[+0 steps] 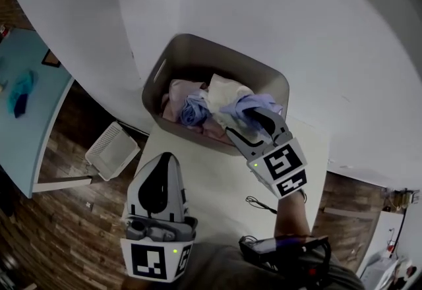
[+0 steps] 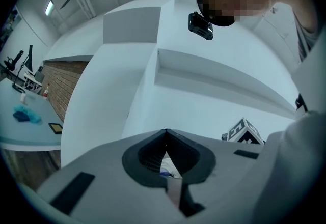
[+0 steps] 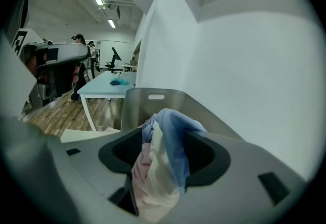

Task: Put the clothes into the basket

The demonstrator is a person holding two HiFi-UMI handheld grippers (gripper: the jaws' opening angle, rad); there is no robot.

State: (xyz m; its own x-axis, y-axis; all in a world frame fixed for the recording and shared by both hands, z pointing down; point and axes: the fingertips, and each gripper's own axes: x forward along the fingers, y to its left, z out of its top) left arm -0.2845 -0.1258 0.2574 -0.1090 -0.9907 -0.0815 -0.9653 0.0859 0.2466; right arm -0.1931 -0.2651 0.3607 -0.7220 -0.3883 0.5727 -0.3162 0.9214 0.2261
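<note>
Clothes: a heap (image 1: 217,101) of pink, cream and blue pieces is lying in the basket (image 1: 157,74), rising to about its rim.
Right gripper: the right gripper (image 1: 257,117) is reaching down over the basket's near-right side; its jaws are standing apart with a blue and cream fold (image 3: 165,151) between them, the pads not clamping it.
Left gripper: the left gripper (image 1: 163,162) is hanging over the near-left part of the table (image 1: 217,176), well back from the basket, jaws pressed together with nothing in them.
Basket placement: it is sitting at the table's far end, close to the white wall (image 1: 297,25); its handle slot (image 3: 156,97) is showing on the far wall.
Table top: a thin black cable (image 1: 260,204) is lying near the right arm; the rest is showing bare white.
In the way: only the heap itself is crowding the right jaws; the basket walls are standing clear of them.
Left side: a small white crate (image 1: 112,149) is sitting on the wood floor (image 1: 59,236), just off the table's left edge.
Farther left: a pale blue desk (image 1: 33,124) is carrying a blue cloth (image 1: 21,94).
Open room: floor space is lying between the desk and the table.
</note>
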